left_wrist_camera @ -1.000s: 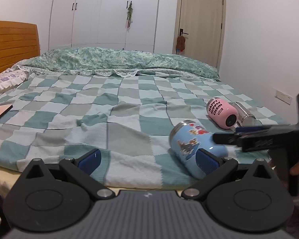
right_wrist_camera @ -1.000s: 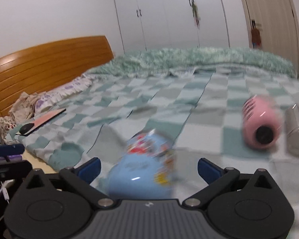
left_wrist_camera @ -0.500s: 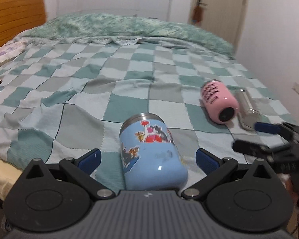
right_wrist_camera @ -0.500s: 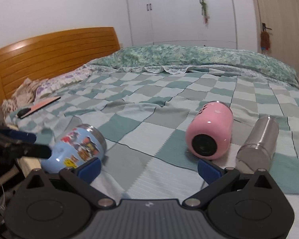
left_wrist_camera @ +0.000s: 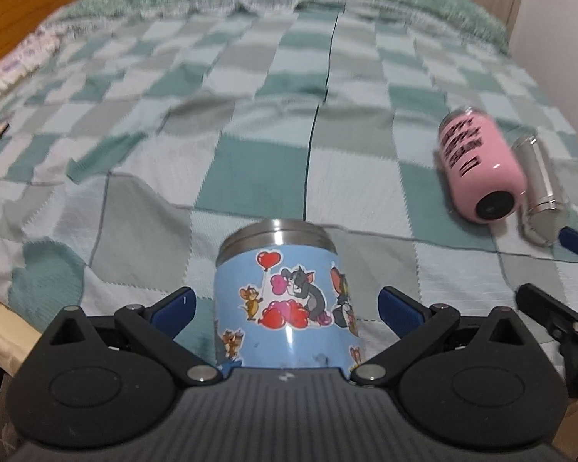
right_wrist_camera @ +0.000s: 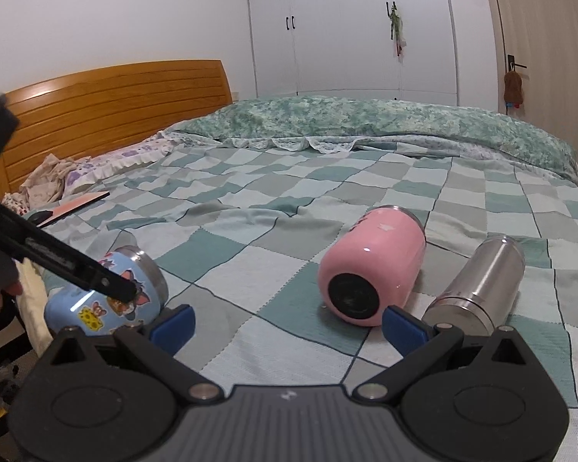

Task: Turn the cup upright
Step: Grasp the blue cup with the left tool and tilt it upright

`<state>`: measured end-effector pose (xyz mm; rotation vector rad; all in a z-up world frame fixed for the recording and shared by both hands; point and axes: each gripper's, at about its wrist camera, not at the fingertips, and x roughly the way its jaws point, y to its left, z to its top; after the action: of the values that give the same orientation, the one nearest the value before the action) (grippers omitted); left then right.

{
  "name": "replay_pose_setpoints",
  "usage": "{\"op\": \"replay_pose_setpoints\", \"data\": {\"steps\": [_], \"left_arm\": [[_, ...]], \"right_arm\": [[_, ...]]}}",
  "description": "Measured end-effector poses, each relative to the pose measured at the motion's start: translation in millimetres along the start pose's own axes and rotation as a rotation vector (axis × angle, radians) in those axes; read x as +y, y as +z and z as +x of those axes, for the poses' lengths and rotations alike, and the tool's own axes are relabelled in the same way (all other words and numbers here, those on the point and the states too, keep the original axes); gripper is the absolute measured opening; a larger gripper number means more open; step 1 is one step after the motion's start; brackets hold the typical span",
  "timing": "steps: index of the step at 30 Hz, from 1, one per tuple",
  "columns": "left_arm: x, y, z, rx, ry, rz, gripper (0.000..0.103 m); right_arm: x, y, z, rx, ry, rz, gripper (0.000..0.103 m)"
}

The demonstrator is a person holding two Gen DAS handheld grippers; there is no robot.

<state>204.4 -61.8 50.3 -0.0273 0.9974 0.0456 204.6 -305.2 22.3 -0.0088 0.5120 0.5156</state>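
A blue cartoon-sticker cup (left_wrist_camera: 285,304) with a steel rim lies on its side on the checked bedspread, rim pointing away. My left gripper (left_wrist_camera: 285,306) is open, with the cup between its two blue pads and not squeezed. The cup also shows in the right wrist view (right_wrist_camera: 108,296) at the left, partly behind the left gripper's black arm. A pink cup (right_wrist_camera: 370,265) lies on its side in front of my right gripper (right_wrist_camera: 287,327), which is open and empty. The pink cup also shows in the left wrist view (left_wrist_camera: 481,165).
A steel flask (right_wrist_camera: 478,285) lies beside the pink cup on its right. The bed edge runs just below the blue cup. A wooden headboard (right_wrist_camera: 108,111) stands at the left. A flat pink book (right_wrist_camera: 79,206) lies near the pillows.
My left gripper has moved forward and down so the blue cup now sits deeper between its fingers. My right gripper has shifted closer to the pink cup.
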Motion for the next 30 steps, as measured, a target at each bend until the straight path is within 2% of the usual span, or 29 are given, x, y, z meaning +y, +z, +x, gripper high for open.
{"op": "replay_pose_setpoints", "data": {"steps": [1, 3, 7, 12, 17, 23, 26, 30], "left_arm": [[0, 2, 6, 0.020, 0.002, -0.005, 0.102], [0, 5, 18, 0.061, 0.020, -0.007, 0.086], [1, 7, 20, 0.059, 0.011, -0.011, 0.085], [3, 0, 10, 0.013, -0.019, 0.007, 0.085], [12, -17, -15, -0.095, -0.079, 0.025, 0.085], [29, -48, -55, -0.297, -0.069, 0.019, 0.084], [39, -51, -66, -0.373, -0.100, 0.027, 0.084], [50, -43, -68, -0.484, -0.085, 0.013, 0.085]], "right_arm": [[0, 0, 0, -0.001, 0.000, 0.005, 0.103], [-1, -1, 1, 0.000, 0.000, 0.010, 0.103], [1, -5, 0, 0.006, 0.000, 0.009, 0.103], [4, -8, 0, 0.017, -0.011, 0.013, 0.103], [9, -11, -5, 0.013, -0.012, 0.023, 0.103], [10, -22, -8, 0.007, -0.016, 0.082, 0.103], [12, -29, -12, -0.012, -0.009, 0.119, 0.103], [19, -29, -15, -0.037, -0.017, 0.134, 0.103]]}}
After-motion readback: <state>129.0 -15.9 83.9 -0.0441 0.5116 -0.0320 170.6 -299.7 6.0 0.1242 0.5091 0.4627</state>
